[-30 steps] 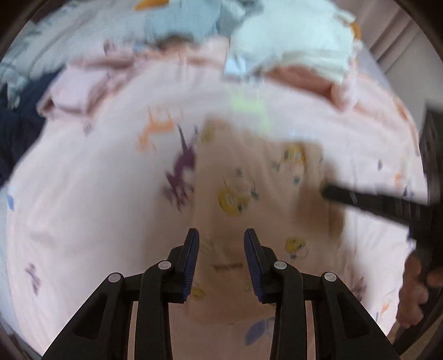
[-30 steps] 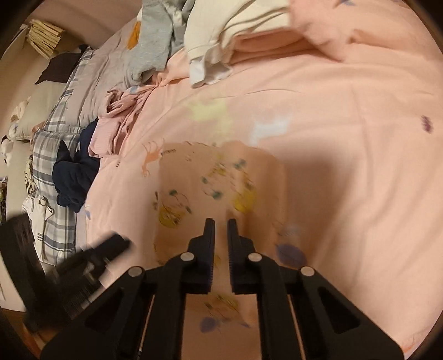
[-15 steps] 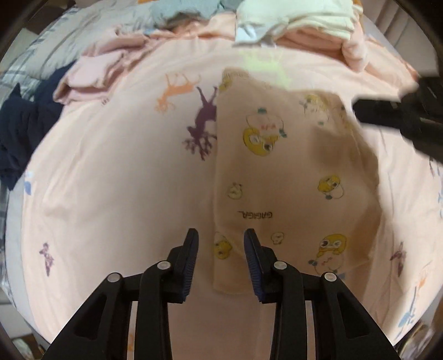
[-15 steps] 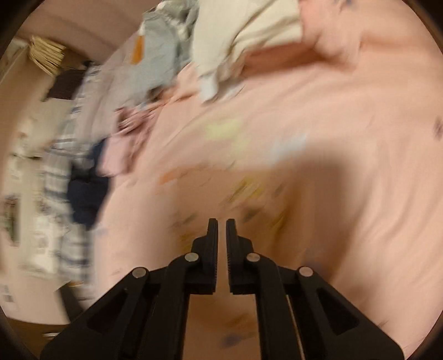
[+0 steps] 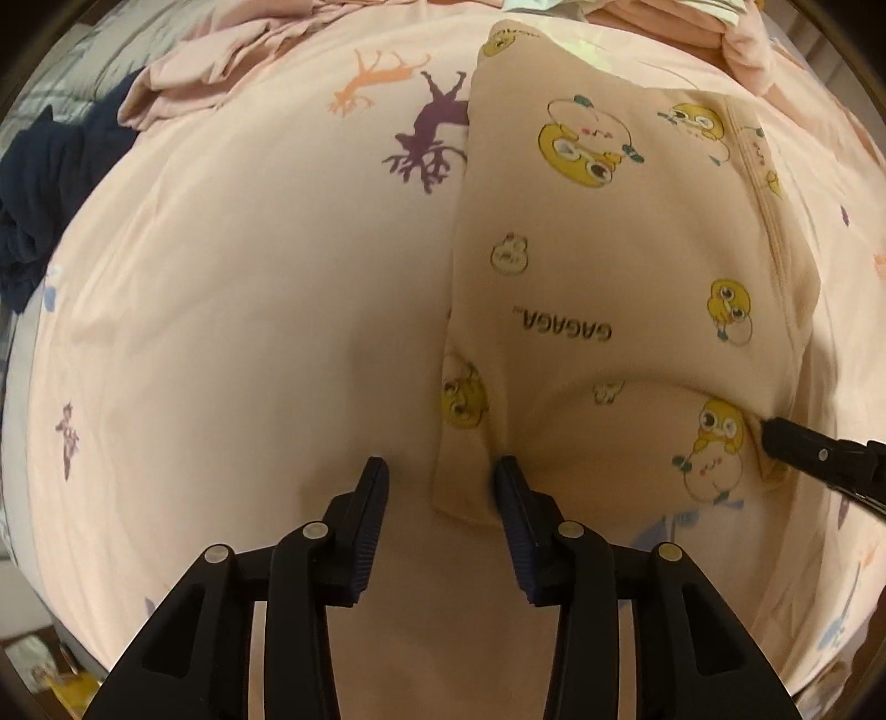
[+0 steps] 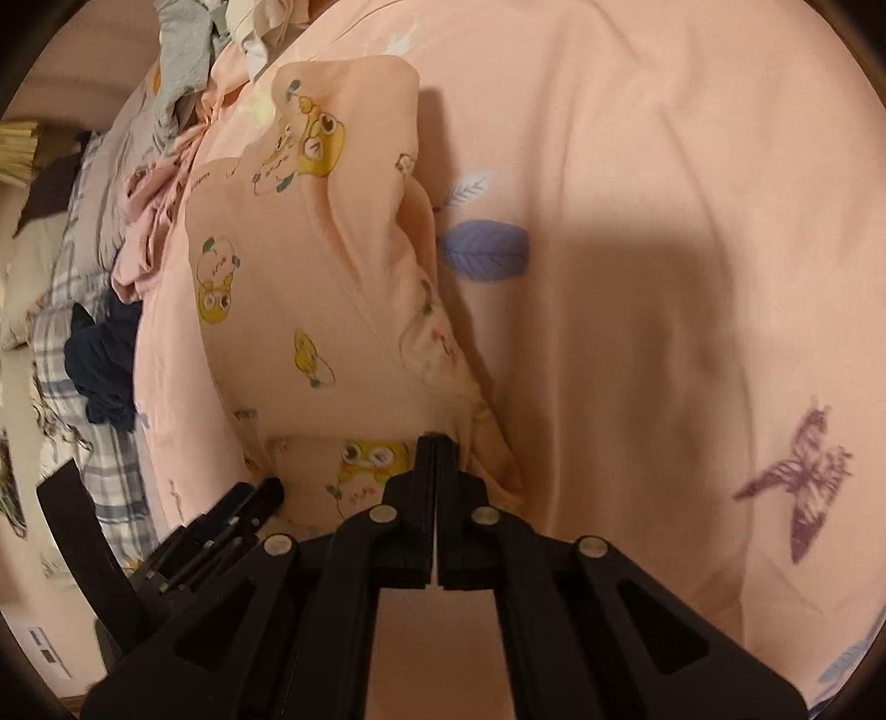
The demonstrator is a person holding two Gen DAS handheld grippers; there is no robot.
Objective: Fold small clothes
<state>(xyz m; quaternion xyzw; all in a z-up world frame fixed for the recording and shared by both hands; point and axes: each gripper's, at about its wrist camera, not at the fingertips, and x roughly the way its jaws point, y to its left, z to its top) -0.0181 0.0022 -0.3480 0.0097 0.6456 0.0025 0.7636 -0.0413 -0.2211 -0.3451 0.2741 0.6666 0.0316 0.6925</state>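
Note:
A peach garment (image 5: pixel 598 266) printed with yellow ducks lies flat on the pink bedsheet (image 5: pixel 249 310). My left gripper (image 5: pixel 441 482) points straight down over the garment's near left corner. Its jaws are opening, the corner lies between them, and only the right pad touches the cloth. My right gripper (image 6: pixel 437 443) is shut with its tips pinching the garment (image 6: pixel 310 288) at the near right corner, where creases run into the tips. The right gripper (image 5: pixel 775 432) shows at the right edge of the left wrist view. The left gripper (image 6: pixel 266 493) appears blurred at lower left in the right wrist view.
A crumpled pink garment (image 5: pixel 183 83) and a navy one (image 5: pixel 50 183) lie at the far left of the bed. Folded clothes (image 5: pixel 692 16) sit at the far edge. Plaid bedding (image 6: pixel 83 310) and a grey garment (image 6: pixel 183 66) lie beyond. The sheet right of the garment is bare.
Both grippers have come down close to the garment. The left one now straddles the near left corner with its jaws a little wider. The right one's jaws have shut at the near right corner.

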